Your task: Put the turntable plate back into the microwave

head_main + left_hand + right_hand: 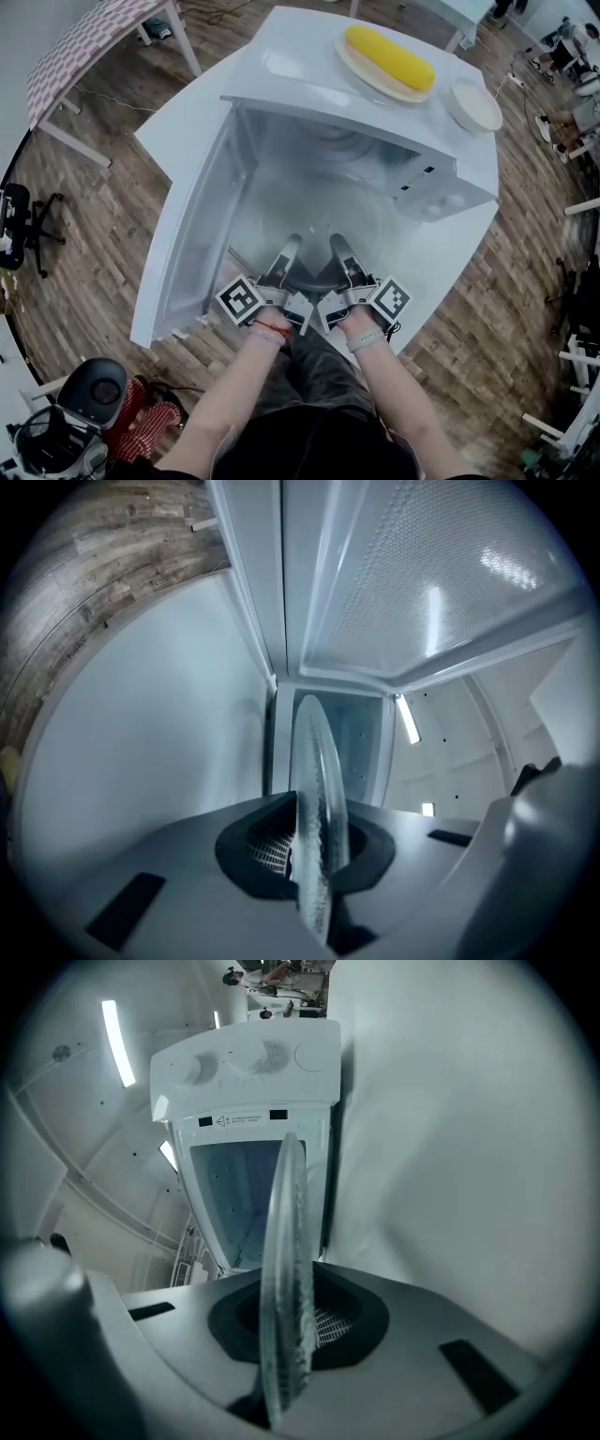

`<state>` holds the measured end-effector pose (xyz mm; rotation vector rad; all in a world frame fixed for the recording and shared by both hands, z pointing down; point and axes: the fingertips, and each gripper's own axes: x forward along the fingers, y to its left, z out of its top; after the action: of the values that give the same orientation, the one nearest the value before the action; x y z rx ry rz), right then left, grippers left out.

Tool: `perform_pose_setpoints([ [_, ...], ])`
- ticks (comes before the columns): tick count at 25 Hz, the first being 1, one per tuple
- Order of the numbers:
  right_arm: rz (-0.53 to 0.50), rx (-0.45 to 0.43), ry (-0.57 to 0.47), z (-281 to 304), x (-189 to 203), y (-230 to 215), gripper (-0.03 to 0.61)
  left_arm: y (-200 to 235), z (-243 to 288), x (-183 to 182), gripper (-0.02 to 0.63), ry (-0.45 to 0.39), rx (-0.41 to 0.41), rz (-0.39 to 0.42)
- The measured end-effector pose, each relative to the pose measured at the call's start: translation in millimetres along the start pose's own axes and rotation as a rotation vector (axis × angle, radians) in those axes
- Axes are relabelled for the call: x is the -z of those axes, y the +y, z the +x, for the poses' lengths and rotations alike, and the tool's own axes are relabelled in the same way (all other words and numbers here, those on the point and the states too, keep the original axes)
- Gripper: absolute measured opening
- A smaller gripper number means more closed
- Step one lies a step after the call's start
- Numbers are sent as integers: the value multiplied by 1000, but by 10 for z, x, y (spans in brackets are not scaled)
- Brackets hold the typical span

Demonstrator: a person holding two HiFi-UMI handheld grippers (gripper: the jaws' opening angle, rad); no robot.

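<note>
Through the head view I see a white microwave (291, 66) at the centre of the frame, its door (187, 244) swung open toward the left. My left claw (289, 246) and right claw (339, 246) sit side by side at lower centre, each clamped on the near rim of the clear glass plate (314, 211). Both gripper views show the rim pinched edge-on between the jaws (314, 808) (284, 1269). The rest of the plate reaches into the oven's cavity toward the top of the frame. It looks roughly level, face up. Being a round disc, it has no long axis. I judge it stiff, fairly heavy, slippery and breakable, so the rim, held at two spots, seems the right hold.
</note>
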<state>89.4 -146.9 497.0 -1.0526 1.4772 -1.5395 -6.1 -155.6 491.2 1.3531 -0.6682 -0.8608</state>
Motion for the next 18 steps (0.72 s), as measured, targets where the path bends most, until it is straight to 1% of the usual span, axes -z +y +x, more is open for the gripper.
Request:
perform_pose_setpoints([
  [18,3,-15,-14,331,-265,-33,40,73,405,-134,31,10,3,15],
])
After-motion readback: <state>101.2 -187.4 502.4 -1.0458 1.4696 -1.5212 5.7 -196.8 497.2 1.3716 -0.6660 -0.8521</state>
